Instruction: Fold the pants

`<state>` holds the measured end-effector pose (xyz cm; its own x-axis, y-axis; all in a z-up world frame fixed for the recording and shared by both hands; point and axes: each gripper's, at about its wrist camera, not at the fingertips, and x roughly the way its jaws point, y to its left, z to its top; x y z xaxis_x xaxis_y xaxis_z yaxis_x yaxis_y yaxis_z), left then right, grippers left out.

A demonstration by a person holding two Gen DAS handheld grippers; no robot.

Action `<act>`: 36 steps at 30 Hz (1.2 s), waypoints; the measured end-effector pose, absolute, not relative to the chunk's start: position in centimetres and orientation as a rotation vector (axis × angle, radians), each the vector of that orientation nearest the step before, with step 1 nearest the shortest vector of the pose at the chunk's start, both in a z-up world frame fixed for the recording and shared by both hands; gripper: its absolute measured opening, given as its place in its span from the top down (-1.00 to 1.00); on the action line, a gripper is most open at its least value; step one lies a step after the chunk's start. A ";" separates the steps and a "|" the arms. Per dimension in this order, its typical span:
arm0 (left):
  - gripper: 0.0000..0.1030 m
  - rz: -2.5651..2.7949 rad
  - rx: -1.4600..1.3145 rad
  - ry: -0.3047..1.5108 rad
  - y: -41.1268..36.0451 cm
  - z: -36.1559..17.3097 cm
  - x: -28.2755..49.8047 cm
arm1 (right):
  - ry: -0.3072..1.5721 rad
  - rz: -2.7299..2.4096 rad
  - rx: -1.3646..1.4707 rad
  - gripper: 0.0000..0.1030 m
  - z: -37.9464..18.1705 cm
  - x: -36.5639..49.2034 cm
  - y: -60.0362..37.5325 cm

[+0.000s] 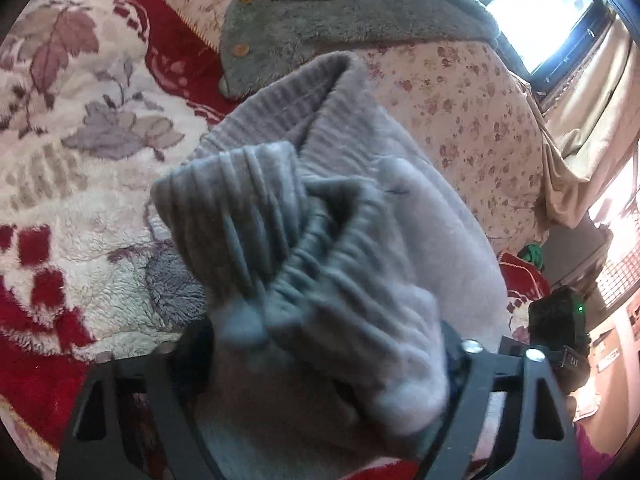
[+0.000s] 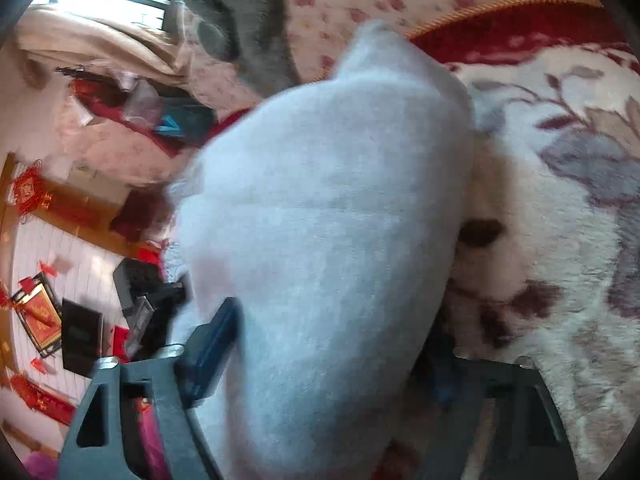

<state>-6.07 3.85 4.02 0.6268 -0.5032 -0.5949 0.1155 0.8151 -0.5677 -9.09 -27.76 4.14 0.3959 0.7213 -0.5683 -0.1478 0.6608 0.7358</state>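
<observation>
Left wrist view shows the left tool (image 1: 320, 392) clamped on a bunched part of the pants (image 1: 320, 208), with the gathered elastic waistband crumpled right in front of its two dark fingers (image 1: 460, 360) and the ribbed cuffs of the legs rising beyond. From this tool the pants run straight ahead and slightly up, so their long axis lies along the line of the fingers rather than across it. Right wrist view shows the right tool (image 2: 320, 380) gripping another part of the same pants (image 2: 328, 220), a broad, smooth sweep of cloth that fills the space between its fingers (image 2: 208, 344) and hides most of the far one. Both tools are equally close, each already in the cloth, and the pants seem lifted or draped between them above the red and cream flower-patterned blanket (image 1: 72, 168) on what looks like a bed. The cloth is pale grey, soft and fleecy, thick enough to hold rounded folds; it will likely sag and slide instead of creasing sharply. A grey fleece garment with buttons (image 1: 320, 20) lies further back, apart from the pants. The next fold probably depends on laying the length flat on the blanket first.
</observation>
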 end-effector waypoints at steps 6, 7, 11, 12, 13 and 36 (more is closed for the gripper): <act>-0.27 -0.368 -0.498 0.793 2.3 6.7 -6.8 | 0.974 0.616 0.585 -0.22 6.7 -9.6 -27.9; -0.27 -0.374 -0.497 0.790 1.9 7.0 -6.9 | 0.961 0.609 0.575 -0.22 7.3 -9.8 -28.2; -0.27 -0.417 -0.472 0.768 -0.9 8.5 -7.2 | 0.925 0.586 0.568 -0.22 9.0 -10.9 -30.7; -0.27 -0.431 -0.462 0.759 -2.0 8.9 -7.2 | 0.914 0.575 0.561 -0.22 9.5 -11.3 -31.7; -0.26 -0.448 -0.458 0.752 -3.1 9.4 -7.1 | 0.906 0.568 0.559 -0.22 9.9 -11.7 -32.4; -0.27 -0.586 -0.245 0.808 -22.7 7.5 -8.5 | 0.913 0.289 0.631 -0.26 7.2 -20.7 -50.7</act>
<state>-8.52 -22.68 7.52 0.5443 -0.5785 -0.6076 0.3975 0.8156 -0.4205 -20.72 -50.69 7.20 0.5894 0.4871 -0.6444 0.0284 0.7848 0.6191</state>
